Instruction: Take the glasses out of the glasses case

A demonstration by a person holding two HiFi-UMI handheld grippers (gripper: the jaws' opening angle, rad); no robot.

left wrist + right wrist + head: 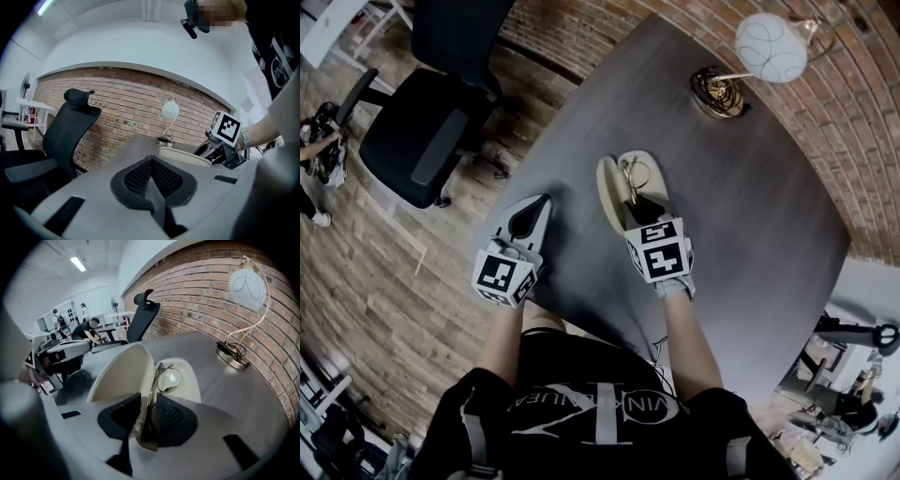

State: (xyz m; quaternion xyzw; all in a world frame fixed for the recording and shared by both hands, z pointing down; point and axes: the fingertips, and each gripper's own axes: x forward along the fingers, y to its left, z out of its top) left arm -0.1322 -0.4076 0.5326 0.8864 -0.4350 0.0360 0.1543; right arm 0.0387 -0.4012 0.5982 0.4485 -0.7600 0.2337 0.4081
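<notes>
1. Gripping the glasses (165, 380) by their near end, the right gripper (146, 420) has its jaws narrowed around the frame, which stands on edge between them.
2. The glasses sit in the open case (123, 373) on the table (750, 216). Their long axis runs straight away from the right gripper, in line with its jaws, and the far lens lies over the tray beside the raised lid.
3. The left gripper (152, 180) has its jaws pressed together on nothing and is low over the table, left of the case, so the right gripper is nearer.
4. The next move is probably a lift up and back. Nothing holds the case, so it may drag along.
</notes>
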